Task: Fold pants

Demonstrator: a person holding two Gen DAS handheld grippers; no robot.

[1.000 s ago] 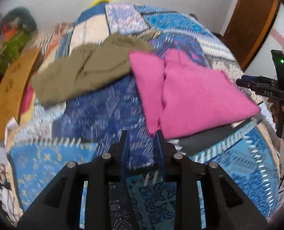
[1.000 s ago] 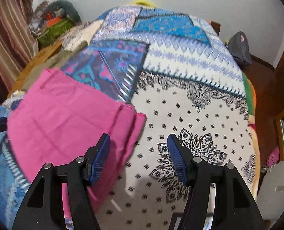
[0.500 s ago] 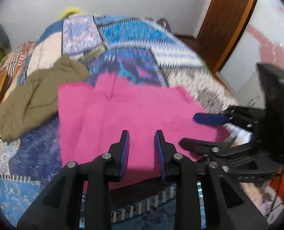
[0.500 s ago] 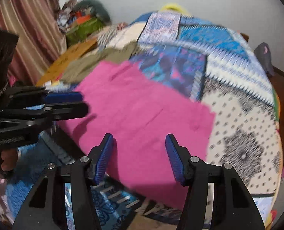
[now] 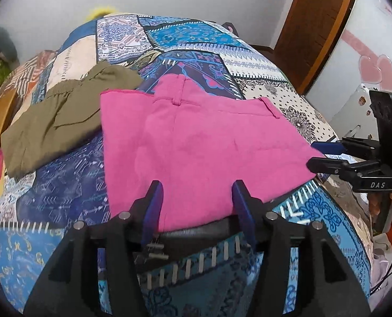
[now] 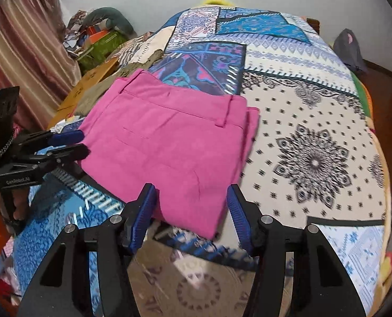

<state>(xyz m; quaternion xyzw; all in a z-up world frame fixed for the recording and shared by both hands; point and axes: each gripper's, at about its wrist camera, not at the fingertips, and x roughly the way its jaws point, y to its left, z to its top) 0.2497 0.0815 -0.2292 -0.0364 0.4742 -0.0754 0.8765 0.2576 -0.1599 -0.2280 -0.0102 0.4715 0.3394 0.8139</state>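
Observation:
The pink pants [image 5: 196, 145] lie folded flat on the patterned bedspread [image 5: 64, 185], waistband away from me; they also show in the right wrist view [image 6: 169, 142]. My left gripper [image 5: 197, 200] is open and empty, hovering over the pants' near edge. My right gripper [image 6: 192, 206] is open and empty over the near right corner of the pants. In the left wrist view the right gripper [image 5: 320, 155] sits at the pants' right edge. In the right wrist view the left gripper [image 6: 74, 142] sits at their left edge.
An olive-green garment [image 5: 64, 116] lies left of the pink pants, touching their far left corner. A wooden board [image 6: 90, 79] and clutter [image 6: 98, 39] line the bed's left side. A wooden door [image 5: 315, 26] and a grey bag [image 6: 349, 50] stand at the right.
My left gripper has opened from nearly shut. Both grippers have drawn back to the pants' near edge. The pants now lie flat with the waistband on top.

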